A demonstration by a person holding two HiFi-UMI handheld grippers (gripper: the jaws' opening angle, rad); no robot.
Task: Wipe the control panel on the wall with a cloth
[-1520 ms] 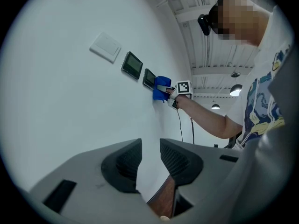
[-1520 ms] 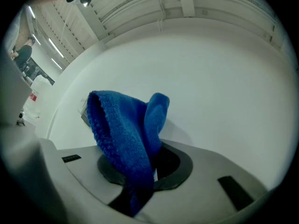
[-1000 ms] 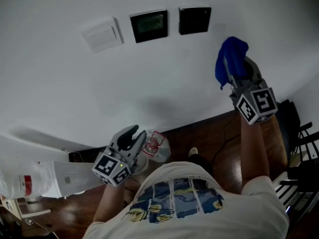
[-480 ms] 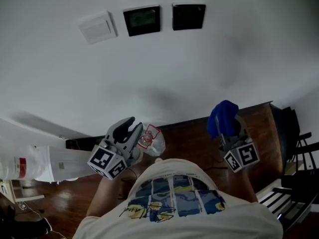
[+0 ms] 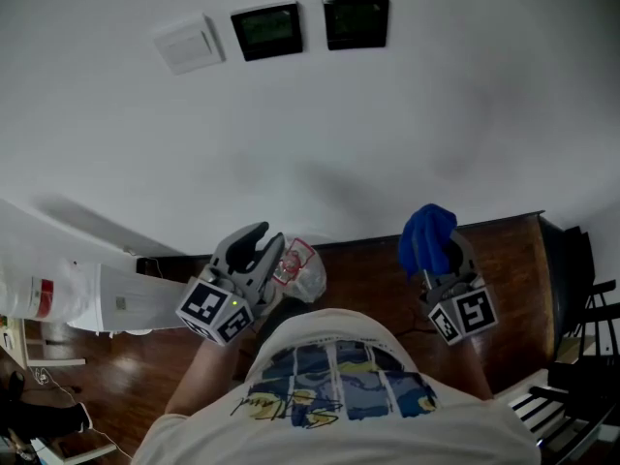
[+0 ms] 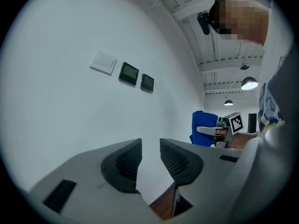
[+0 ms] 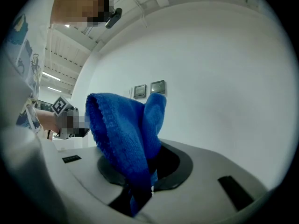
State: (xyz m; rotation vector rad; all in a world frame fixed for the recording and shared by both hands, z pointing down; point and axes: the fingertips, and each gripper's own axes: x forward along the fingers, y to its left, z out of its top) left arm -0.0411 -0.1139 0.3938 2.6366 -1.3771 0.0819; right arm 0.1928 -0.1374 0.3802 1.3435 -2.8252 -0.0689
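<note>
You have two dark control panels side by side high on the white wall [image 5: 387, 134], the left panel [image 5: 266, 31] and the right panel [image 5: 356, 22], with one white switch plate [image 5: 188, 44] just to their left. There is one blue cloth [image 7: 126, 134]; your right gripper [image 5: 441, 260] has its jaws clamped on it, the cloth bunched upright above them, well below both panels. Your left gripper [image 6: 150, 155] holds nothing, its jaws a little apart.
</note>
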